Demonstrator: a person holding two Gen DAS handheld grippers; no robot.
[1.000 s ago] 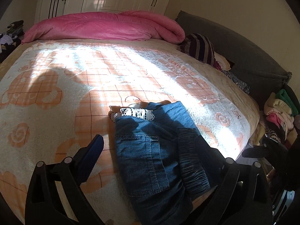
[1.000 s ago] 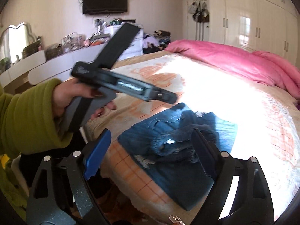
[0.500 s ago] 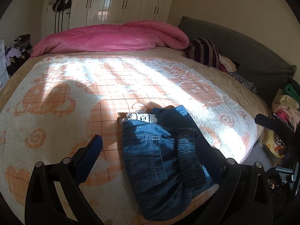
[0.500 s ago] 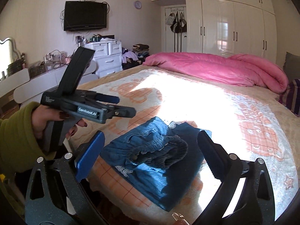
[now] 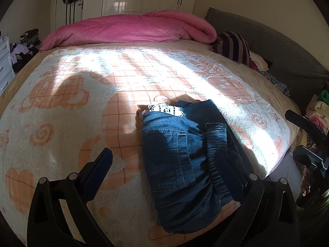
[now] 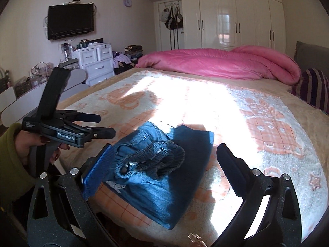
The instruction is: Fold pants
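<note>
Blue denim pants [image 5: 185,160] lie folded in a compact bundle near the bed's front edge, elastic waistband on top, white lace trim at the far end. They also show in the right wrist view [image 6: 156,168]. My left gripper [image 5: 164,166] is open and empty, held above the pants. My right gripper [image 6: 164,164] is open and empty, above the same bundle. The left gripper also shows in the right wrist view [image 6: 98,125], held in a hand with a green sleeve, jaws apart.
The bed [image 5: 61,107] has a cream and orange patterned blanket. A pink duvet [image 5: 131,28] lies rolled at the far side. A striped pillow [image 5: 234,47] and grey headboard [image 5: 287,53] are at right. White drawers [image 6: 96,61] and wardrobes [image 6: 236,16] stand beyond.
Both grippers have pulled back and tilted up, showing more of the room. The pants have not moved. The left gripper has shifted lower and left in the right wrist view.
</note>
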